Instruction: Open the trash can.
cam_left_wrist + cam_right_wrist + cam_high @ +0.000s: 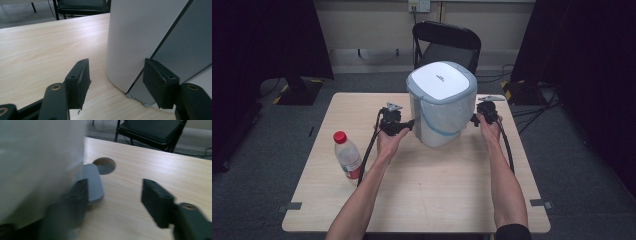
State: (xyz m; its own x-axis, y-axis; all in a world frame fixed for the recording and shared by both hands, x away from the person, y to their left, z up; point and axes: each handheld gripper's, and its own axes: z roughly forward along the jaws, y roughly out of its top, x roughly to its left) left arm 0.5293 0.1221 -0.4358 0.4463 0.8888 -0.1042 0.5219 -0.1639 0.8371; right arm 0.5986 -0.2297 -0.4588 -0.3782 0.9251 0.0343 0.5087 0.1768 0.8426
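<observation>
A white pedal bin (441,102) with a blue-grey rim and shut lid stands upright at the middle back of the table. My left gripper (408,124) is open at its left side, low down. In the left gripper view the bin's white wall (130,37) and a grey panel (185,50) stand just ahead of my left gripper (115,80). My right gripper (476,119) is open at the bin's right side. In the blurred right gripper view my right gripper (115,195) has one jaw close beside the bin (37,157), behind its grey ribbed pedal (92,182).
A clear water bottle (347,155) with a red cap stands near the left edge of the wooden table (437,190). A round cable hole (105,165) lies in the tabletop past the pedal. A black folding chair (447,42) stands behind the table.
</observation>
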